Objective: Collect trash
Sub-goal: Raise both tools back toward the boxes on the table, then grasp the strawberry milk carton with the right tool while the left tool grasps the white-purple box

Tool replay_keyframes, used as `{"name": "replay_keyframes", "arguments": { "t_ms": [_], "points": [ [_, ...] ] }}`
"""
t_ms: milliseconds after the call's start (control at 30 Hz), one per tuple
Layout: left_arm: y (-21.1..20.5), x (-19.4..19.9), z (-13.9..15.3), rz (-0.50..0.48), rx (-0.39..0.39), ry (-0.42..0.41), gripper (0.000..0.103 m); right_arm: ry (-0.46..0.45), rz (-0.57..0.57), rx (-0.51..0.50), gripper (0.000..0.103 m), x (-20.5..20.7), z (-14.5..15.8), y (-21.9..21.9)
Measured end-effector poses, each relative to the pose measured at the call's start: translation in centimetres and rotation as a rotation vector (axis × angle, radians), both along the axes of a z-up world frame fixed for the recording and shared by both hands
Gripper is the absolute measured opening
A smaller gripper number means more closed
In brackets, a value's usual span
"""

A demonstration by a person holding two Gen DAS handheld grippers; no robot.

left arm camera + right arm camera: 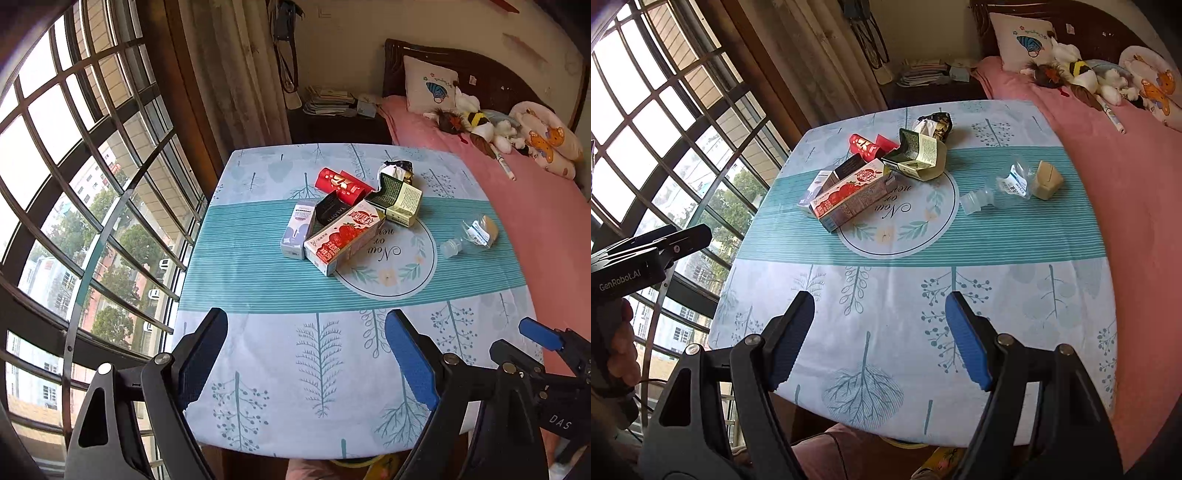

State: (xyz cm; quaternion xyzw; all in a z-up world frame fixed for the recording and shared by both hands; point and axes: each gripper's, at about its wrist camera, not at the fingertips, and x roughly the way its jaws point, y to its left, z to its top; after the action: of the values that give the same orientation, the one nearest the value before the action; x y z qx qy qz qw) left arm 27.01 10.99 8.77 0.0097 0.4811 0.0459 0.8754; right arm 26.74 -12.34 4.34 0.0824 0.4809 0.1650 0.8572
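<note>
Plainly, both the left gripper (306, 354) and the right gripper (879, 339) hung wide and empty over the near edge of the tabletop (886, 280), well short of the trash, which sat past the printed circle (897, 225). The strawberry carton (849, 195) lay flat on the circle's left rim, its long axis slanting from near-left to far-right, and it leaned against the other boxes (912, 155), so tugging it would likely topple the heap. The crushed clear bottle (1001, 188), just right of the circle with its cap nearest it, looked slippery and might squirt from the grip toward the bed (1126, 184).
</note>
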Motion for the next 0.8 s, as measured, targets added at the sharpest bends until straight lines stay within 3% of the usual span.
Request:
{"name": "replay_keyframes", "arguments": {
  "t_ms": [167, 400, 600, 800],
  "points": [
    [4.1, 8.2, -1.9, -0.069, 0.01, 0.049, 0.079, 0.052, -0.076, -0.004, 0.071, 6.6, -1.0, 4.1],
    [8.5, 17.7, -6.2, -0.125, -0.008, 0.113, 0.076, 0.157, -0.19, 0.012, 0.071, 16.7, -4.4, 9.6],
    [10.6, 21.3, -9.1, -0.125, -0.052, 0.14, 0.076, 0.286, -0.315, 0.035, 0.071, 22.8, -9.4, 12.7],
    [12.1, 22.3, -10.8, -0.129, -0.073, 0.162, 0.076, 0.32, -0.358, -0.072, 0.071, 25.5, -12.2, 15.9]
  ]
}}
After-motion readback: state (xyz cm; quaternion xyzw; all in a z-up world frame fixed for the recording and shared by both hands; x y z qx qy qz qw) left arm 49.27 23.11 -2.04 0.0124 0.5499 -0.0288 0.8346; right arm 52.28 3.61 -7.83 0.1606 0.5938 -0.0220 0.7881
